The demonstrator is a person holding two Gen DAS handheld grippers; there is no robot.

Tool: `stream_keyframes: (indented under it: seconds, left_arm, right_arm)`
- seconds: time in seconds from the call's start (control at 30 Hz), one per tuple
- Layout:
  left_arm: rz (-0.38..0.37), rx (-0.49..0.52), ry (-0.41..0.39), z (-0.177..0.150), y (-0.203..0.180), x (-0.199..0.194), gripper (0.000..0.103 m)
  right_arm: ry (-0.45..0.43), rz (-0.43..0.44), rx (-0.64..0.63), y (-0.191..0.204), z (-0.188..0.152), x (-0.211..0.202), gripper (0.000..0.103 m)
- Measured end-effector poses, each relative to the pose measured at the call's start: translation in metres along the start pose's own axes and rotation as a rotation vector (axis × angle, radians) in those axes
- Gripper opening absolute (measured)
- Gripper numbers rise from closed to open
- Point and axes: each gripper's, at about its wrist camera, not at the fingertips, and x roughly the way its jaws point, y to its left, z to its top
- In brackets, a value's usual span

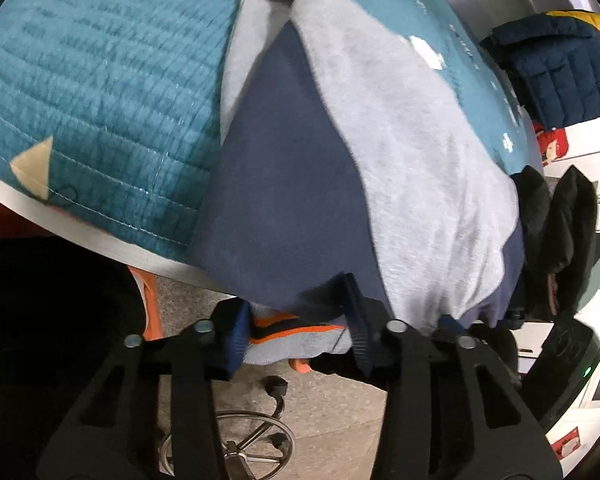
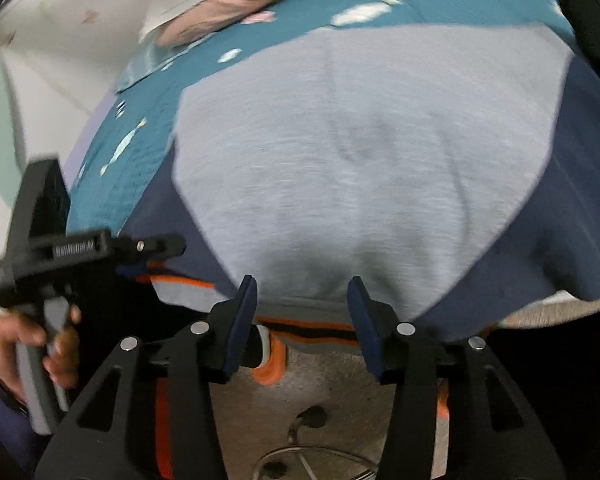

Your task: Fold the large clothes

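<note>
While two grippers gape, one sweatshirt (image 2: 360, 168) lies.

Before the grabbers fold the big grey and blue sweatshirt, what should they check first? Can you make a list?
1. Sweatshirt lying on the teal quilt: ok, though its hem hangs over the table's near edge.
2. Left gripper open at the hem: ok, fingers apart, no cloth pinched yet.
3. Right gripper open at the hem: ok, fingers spread either side of the grey edge.
4. Both grippers on the same edge: ok, the left one shows beside the right in the right wrist view.
5. Cloth smooth: cannot tell, the pictures are blurred.
6. Pink jacket out of the way: ok, at the far side.
</note>
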Motion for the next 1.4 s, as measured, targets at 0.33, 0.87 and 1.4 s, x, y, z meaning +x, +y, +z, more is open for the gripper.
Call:
stream_keyframes:
  seconds: [0.33,0.87,1.4]
  left_arm:
    - [-0.142,0.045,-0.012,0.015,-0.033,-0.034,0.032]
    - [-0.223,0.044,0.018,0.033,-0.053,-0.029,0.031]
    - [-0.087,-0.106,-0.170,0.059,-0.007,-0.081,0.074]
  right_arm:
    - [-0.076,0.031,-0.213,0.060,-0.007,0.010,0.062]
    - [-0.140,-0.154,-0.440,0.091,0.013,0.044,0.016]
    - [-0.175,0.149,0.063,0.019,0.053,-0.011,0.013]
